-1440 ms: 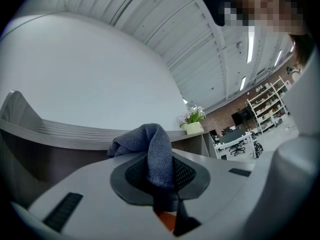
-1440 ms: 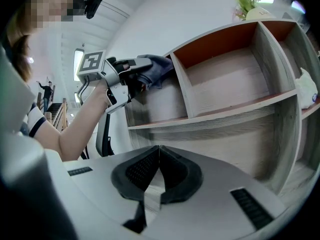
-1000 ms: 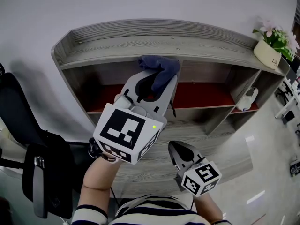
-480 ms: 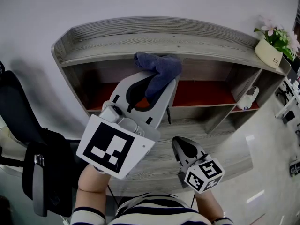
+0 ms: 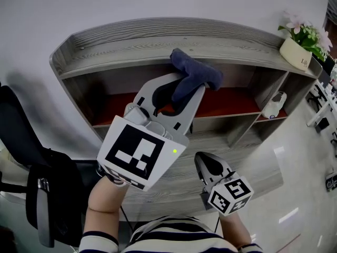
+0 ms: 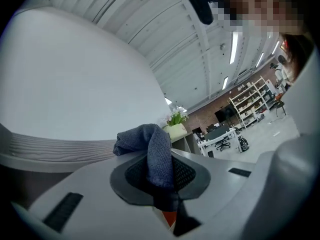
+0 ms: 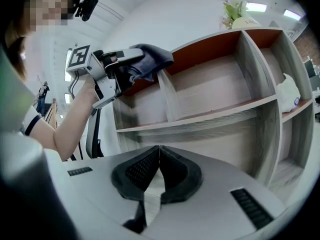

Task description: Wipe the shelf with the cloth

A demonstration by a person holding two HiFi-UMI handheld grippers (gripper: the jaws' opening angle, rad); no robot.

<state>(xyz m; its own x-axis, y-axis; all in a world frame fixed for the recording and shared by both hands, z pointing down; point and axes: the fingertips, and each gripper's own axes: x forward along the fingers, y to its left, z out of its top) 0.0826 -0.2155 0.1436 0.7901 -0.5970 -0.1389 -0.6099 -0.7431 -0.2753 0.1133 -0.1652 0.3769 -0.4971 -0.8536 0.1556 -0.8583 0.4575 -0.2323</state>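
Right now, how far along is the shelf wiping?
Done: the left gripper is shut on the cloth. In hand: the cloth sits at the front edge of the shelf top, mid-length. Left: no wiped area can be told apart; the right gripper hangs shut and empty below.

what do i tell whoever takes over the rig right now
Left claw: shut on the cloth, raised at the top front edge of the shelf.
Right claw: shut, empty, held low in front of the lower levels.
Done: cloth is gripped and up at the shelf.
Left: wipe the shelf. How much is already wiped can't be told.
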